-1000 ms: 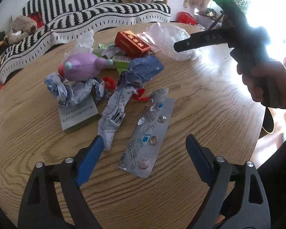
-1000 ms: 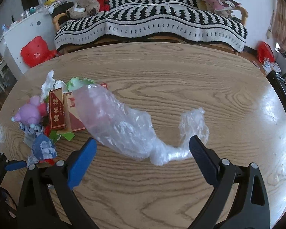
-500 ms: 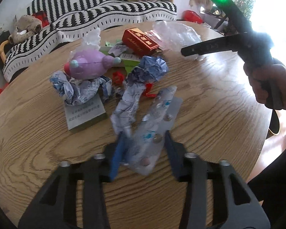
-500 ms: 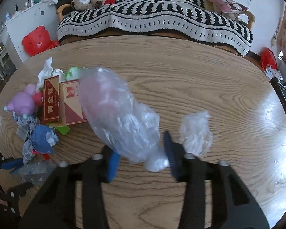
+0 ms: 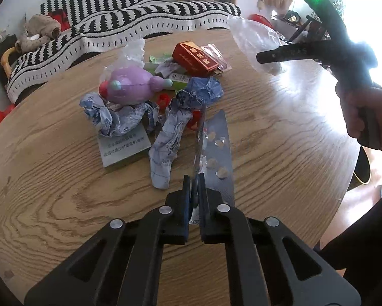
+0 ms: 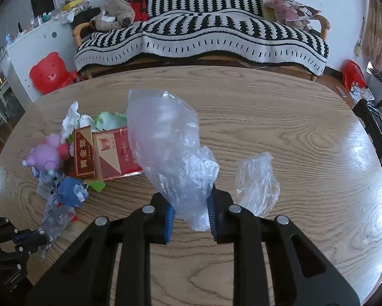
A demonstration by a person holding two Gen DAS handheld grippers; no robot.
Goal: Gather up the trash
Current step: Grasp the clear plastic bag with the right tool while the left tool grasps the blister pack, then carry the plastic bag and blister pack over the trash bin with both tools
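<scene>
My left gripper is shut on a silver blister pack, which stands on its edge between the pads near the front of the trash pile. Its pill-bubble sheet shows flat just to the right. My right gripper has its jaws closing on a clear plastic bag, and the pads pinch the bag's bunched lower end. The bag stands up off the round wooden table. In the left wrist view the right gripper holds that bag at the table's far right, in a person's hand.
The pile holds a purple toy, a red box, crumpled blue paper and a grey card box. A second red box lies beside the bag. A sofa under a striped blanket stands behind the table.
Both grippers went from wide open to closed. The left one took the blister pack and tipped it onto its edge. The right one closed on the plastic bag, which now stands higher.
</scene>
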